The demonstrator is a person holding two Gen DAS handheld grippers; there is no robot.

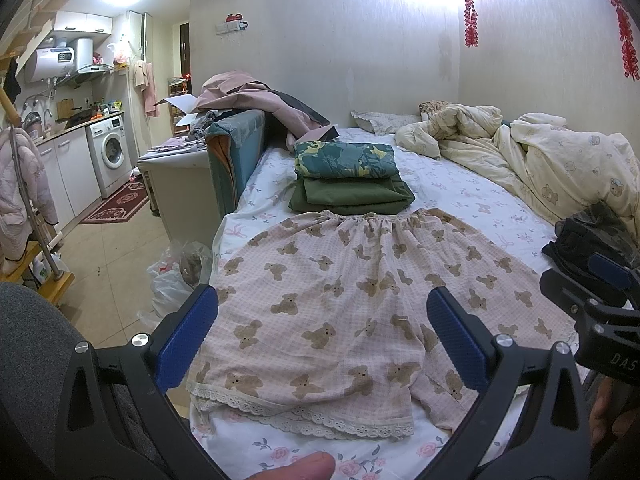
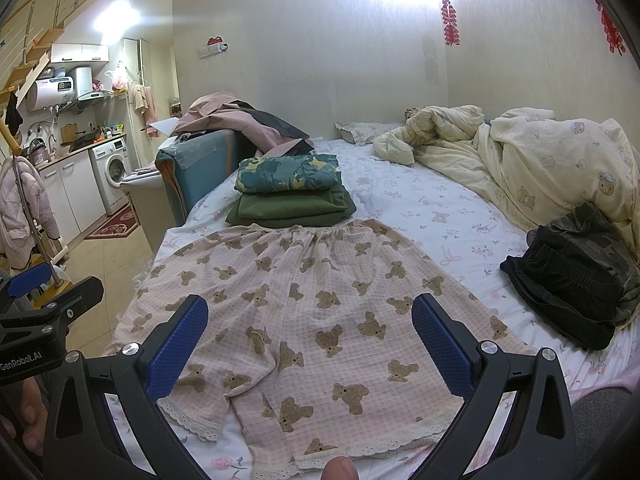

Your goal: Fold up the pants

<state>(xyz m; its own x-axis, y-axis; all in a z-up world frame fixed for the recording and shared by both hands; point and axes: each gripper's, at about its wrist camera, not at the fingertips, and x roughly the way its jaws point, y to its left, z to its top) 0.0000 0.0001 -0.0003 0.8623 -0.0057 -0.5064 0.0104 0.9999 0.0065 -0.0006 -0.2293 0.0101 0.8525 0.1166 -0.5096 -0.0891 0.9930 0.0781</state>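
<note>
Far left, off the bed: washing machine [image 1: 110, 150] under the kitchen counter [image 1: 72, 128], red rug [image 1: 118, 202] on the tile floor in front of it. A plastic bag [image 1: 176, 276] sits on the floor just beside the bed corner.

My left gripper [image 1: 322, 342] hovers over the left leg of the pants; blue pads spread wide, nothing between them. It touches no cloth that I can see.

Pants [image 1: 352, 300]: pink check with brown bears, lace hems. They lie flat and unfolded on the floral bed sheet [image 1: 460, 200], waistband away from me, both hems at the near edge of the bed. The waistband touches a stack of folded clothes [image 2: 288, 196]: a green-patterned piece on top of plain olive ones.

My right gripper [image 2: 310, 344] hovers over the right leg of the pants, pads likewise wide apart and holding nothing.

Right of the pants, apart from them: a dark bundle of clothing [image 2: 572, 280] on the sheet. Behind it, a crumpled cream duvet [image 2: 540, 160] with bear print runs along the wall side of the bed.
</note>
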